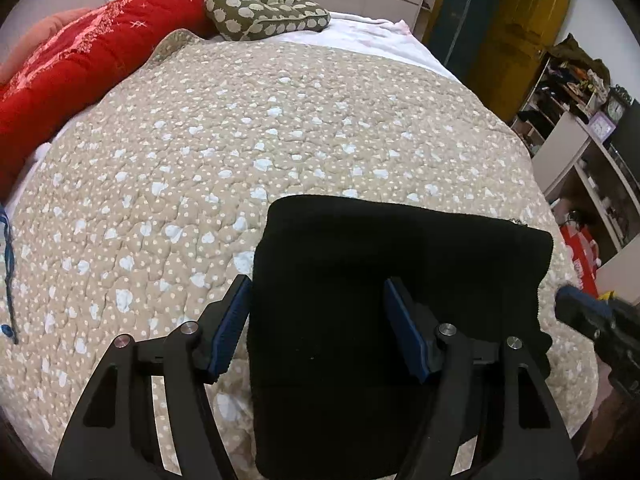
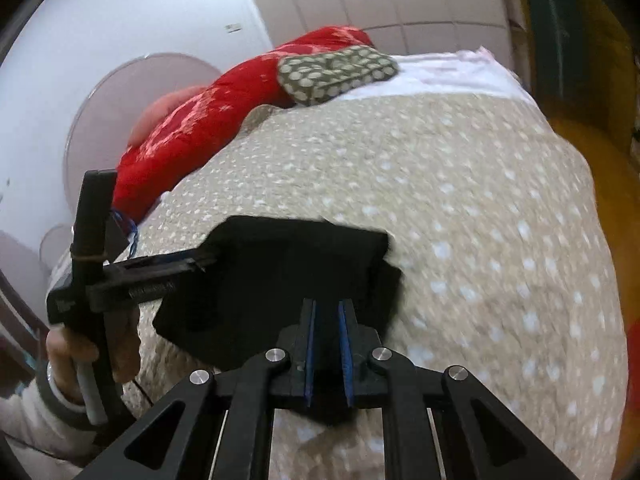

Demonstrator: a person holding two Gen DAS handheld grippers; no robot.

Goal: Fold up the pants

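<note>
The black pants lie folded into a thick rectangle on the beige spotted quilt. My left gripper is open, its blue-padded jaws spread over the left half of the fold. In the right wrist view the pants show as a dark block. My right gripper is closed on the near right edge of the pants, with black cloth pinched between its blue pads. The left gripper reaches in from the left at the fold's left edge. The right gripper shows in the left wrist view at the fold's right edge.
A red blanket and a green spotted pillow lie at the head of the bed. White shelves with clutter stand to the right. A yellow door is beyond the bed.
</note>
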